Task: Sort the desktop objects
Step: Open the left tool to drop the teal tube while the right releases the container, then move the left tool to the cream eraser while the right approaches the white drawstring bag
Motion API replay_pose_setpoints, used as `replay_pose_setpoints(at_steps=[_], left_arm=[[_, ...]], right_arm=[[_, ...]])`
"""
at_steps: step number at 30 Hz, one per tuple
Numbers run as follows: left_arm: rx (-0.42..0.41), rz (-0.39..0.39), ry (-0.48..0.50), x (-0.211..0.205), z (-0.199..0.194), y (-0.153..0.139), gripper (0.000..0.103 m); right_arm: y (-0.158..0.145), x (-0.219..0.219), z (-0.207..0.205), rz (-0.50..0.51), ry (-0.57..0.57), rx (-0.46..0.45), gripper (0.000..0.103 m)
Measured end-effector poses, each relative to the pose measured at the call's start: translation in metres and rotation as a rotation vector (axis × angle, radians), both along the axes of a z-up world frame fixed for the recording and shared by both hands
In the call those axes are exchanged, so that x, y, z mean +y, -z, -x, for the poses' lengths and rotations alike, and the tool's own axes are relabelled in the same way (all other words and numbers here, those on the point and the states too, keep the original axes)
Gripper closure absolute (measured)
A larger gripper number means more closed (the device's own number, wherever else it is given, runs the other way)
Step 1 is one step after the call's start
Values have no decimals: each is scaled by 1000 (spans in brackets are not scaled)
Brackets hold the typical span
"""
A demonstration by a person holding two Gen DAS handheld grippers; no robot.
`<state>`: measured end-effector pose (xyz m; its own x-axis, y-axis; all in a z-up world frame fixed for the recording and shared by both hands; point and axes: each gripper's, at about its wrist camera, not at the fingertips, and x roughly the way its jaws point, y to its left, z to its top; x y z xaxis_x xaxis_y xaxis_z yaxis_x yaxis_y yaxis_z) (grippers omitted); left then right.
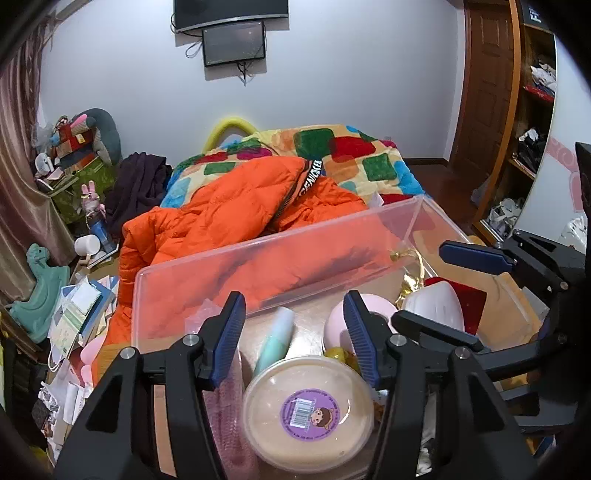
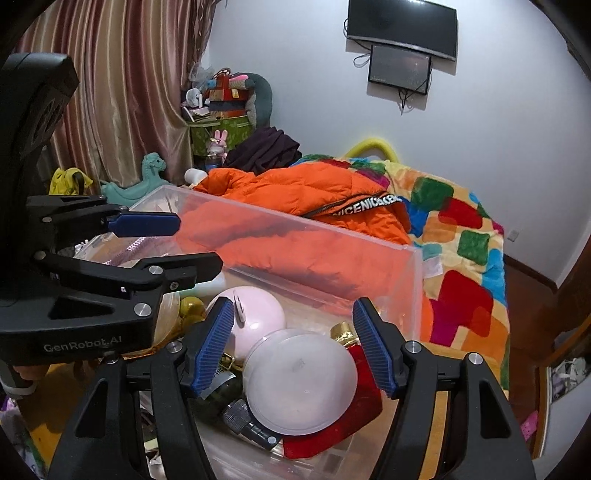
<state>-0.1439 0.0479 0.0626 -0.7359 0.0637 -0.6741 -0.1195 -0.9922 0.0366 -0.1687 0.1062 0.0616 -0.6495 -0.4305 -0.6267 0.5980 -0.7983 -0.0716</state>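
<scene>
Left gripper hung open right over the round tub inside the clear bin; right gripper, open too, straddled the white bulb beside it.

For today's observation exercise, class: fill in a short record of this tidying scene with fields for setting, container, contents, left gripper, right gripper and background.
setting: bedroom, bed with an orange jacket on a colourful patchwork quilt
container: clear plastic bin, open-topped
contents: round tub with a purple sticker, pink ball-shaped item, white round lid, red item
left gripper: open, above the tub
right gripper: open, above the white lid
background: two wall screens, curtain
</scene>
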Motion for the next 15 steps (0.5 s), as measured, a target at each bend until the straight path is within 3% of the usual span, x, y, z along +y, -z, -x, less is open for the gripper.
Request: replay_pose_setpoints(at_steps=[5, 10, 15], left_arm=[[37, 10, -28, -1, -8, -8, 48], [70, 17, -46, -2, -19, -13, 41], [48, -19, -48, -8, -26, -15, 40]], right_arm=[[-6, 5, -6, 5, 14, 13, 39], [-11, 14, -15, 19, 35, 12, 38], [-20, 23, -28, 39, 52, 17, 38]])
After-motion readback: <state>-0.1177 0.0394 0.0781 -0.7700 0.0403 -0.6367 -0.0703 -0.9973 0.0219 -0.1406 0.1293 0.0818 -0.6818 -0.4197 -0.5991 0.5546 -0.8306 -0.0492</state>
